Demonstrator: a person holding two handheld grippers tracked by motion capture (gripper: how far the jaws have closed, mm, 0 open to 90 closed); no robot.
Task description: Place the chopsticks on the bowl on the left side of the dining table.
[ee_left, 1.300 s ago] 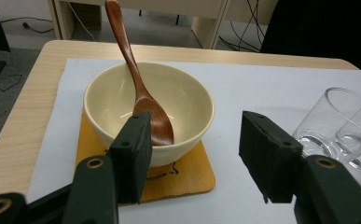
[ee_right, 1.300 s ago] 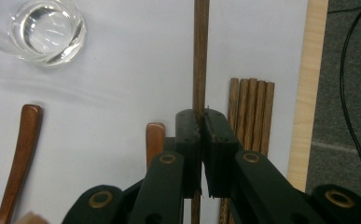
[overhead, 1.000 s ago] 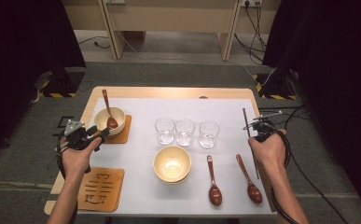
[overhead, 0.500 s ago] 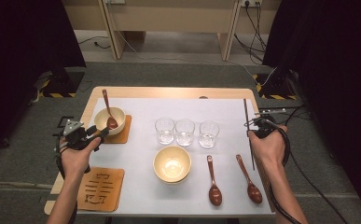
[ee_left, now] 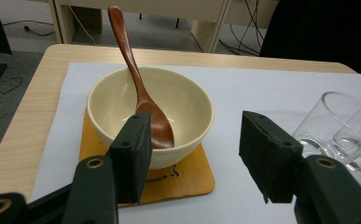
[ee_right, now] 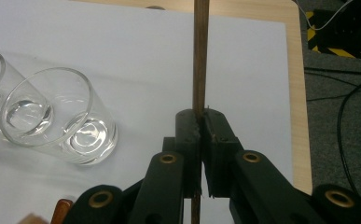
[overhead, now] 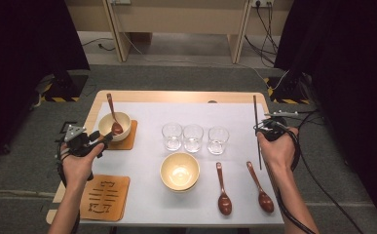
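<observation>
Almost nothing has moved since the earlier frames: my right hand shifted the chopsticks only slightly, and my left hand stayed in place.

I see the table (overhead: pixel 176 96) covered by a white sheet (overhead: pixel 147 195). On it, near the left edge, a cream bowl (overhead: pixel 109 122) stands on a wooden coaster (overhead: pixel 129 139), with a brown spoon (ee_left: pixel 141 93) leaning inside it. My left gripper (overhead: pixel 96 141) hovers just in front of this bowl; its jaws stand wide apart with nothing between them. A second cream bowl (overhead: pixel 179 171) stands in the middle, behind it three glasses (overhead: pixel 193 138) in a row.

My right gripper (ee_right: pixel 200 122) is at the right edge of the sheet, jaws pressed together on the dark chopsticks (ee_right: pixel 200 56), which stand nearly upright between the pads and point away from me.
</observation>
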